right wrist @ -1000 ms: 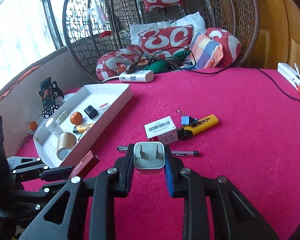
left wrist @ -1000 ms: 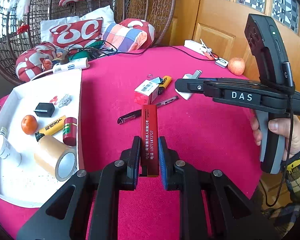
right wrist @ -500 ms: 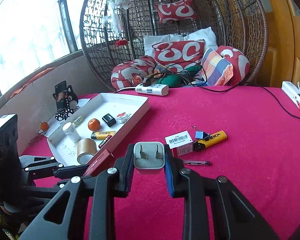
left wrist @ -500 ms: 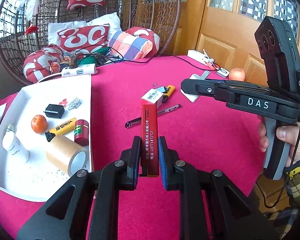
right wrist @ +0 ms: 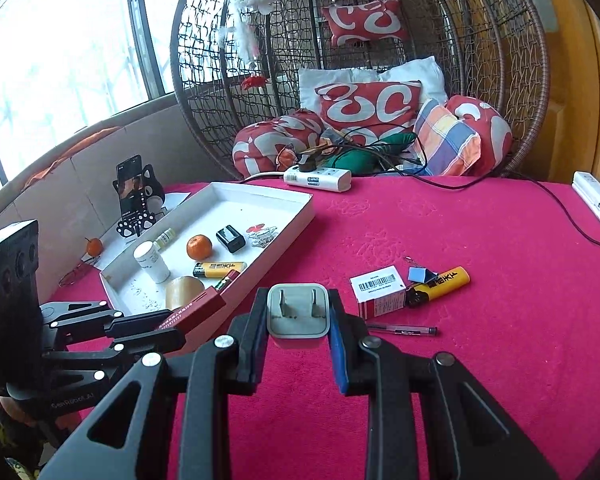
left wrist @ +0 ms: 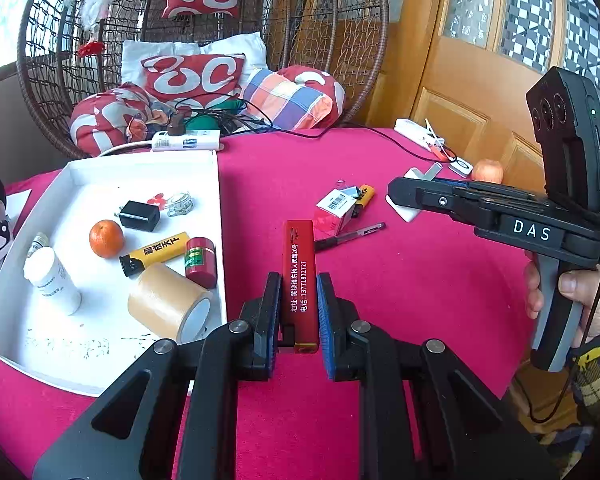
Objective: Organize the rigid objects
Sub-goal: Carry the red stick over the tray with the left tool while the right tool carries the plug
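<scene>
The left claw (left wrist: 298, 312) – clamped on the red lighter (left wrist: 300, 276), long axis forward – sits nearer the white tray (left wrist: 220, 184) than the right claw (right wrist: 298, 316), clamped on the white charger (right wrist: 298, 312).

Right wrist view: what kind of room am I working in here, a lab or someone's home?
Most likely a home, perhaps a sunroom or balcony corner. A wicker hanging chair full of patterned cushions stands behind the table, which has a pink cloth. There is a big window and a wooden door.

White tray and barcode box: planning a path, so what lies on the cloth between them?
Only bare pink cloth lies between white tray and barcode box, in the right wrist view.
</scene>
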{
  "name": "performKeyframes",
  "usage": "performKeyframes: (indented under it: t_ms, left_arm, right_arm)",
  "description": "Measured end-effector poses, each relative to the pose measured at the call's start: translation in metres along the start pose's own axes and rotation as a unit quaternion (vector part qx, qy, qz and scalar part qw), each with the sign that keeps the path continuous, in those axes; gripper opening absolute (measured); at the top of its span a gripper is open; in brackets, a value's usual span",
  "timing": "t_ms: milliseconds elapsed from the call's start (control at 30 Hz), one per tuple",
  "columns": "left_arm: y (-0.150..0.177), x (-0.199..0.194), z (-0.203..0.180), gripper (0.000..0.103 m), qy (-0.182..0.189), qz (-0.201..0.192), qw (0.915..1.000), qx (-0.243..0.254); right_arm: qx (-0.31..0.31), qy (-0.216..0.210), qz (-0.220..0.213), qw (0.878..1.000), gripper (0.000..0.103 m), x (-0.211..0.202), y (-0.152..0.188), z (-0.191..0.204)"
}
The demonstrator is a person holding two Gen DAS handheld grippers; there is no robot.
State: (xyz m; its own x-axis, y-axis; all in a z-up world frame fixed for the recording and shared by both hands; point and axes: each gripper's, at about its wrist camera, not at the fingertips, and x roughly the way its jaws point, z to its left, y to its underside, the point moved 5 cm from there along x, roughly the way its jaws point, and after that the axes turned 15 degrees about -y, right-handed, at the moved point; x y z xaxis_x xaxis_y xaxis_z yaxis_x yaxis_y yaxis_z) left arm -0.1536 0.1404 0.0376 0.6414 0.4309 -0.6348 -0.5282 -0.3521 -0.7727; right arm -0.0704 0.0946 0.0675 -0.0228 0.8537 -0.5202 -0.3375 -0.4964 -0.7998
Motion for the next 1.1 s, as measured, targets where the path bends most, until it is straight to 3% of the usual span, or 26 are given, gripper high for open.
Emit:
performKeyframes:
  t_ms: [367, 700, 900, 1100]
  left_arm:
    - [-0.021, -0.005, 0.042, 0.016, -0.014, -0.028, 0.9987, -0.039]
    - [-0.05, -0.004, 0.126, 0.016, -0.08, -0.055, 0.991, -0.093]
    - [-0.059, 0.017, 0.18, 0.016, -0.105, -0.033, 0.9852, -0.131]
    - [-0.053, 0.05, 0.194, 0.016, -0.114, -0.001, 0.9834, -0.141]
  right_arm:
    - [-0.017, -0.018, 0.003, 1.0, 0.026, 0.016, -0.018, 0.019]
    - [-0.039, -0.049, 0.008, 0.998, 0.026, 0.054, -0.044, 0.046]
    - [-0.048, -0.056, 0.025, 0.997, 0.026, 0.084, -0.051, 0.053]
    - [-0.04, -0.061, 0.068, 0.995, 0.026, 0.138, -0.047, 0.055]
